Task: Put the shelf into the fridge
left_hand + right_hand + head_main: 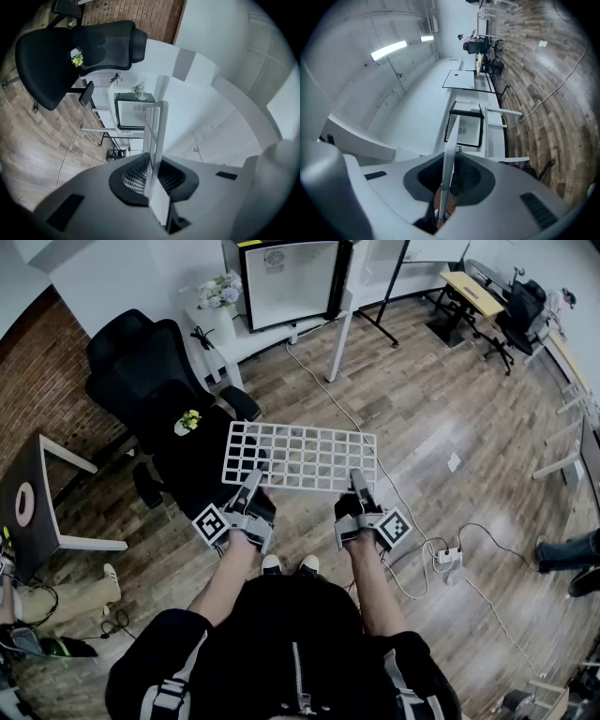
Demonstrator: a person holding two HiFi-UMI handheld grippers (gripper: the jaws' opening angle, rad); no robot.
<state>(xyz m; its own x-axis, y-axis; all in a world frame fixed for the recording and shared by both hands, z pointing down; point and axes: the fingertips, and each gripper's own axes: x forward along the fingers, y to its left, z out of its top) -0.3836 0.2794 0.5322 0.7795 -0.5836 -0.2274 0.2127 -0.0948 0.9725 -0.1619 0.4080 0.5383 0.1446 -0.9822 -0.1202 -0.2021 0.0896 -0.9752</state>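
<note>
Shelf [302, 457] level above floor [441, 399], near edge clamped by left gripper [250, 481] and right gripper [357, 481], fridge [291, 282] well ahead

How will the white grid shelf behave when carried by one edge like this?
Probably stiff: the shelf juts out flat from the left gripper and right gripper, both clamped on its near edge, with no sag. Likely light for its size, being mostly open grid. It could pivot or slip in the jaws, since only that thin edge is held.
</note>
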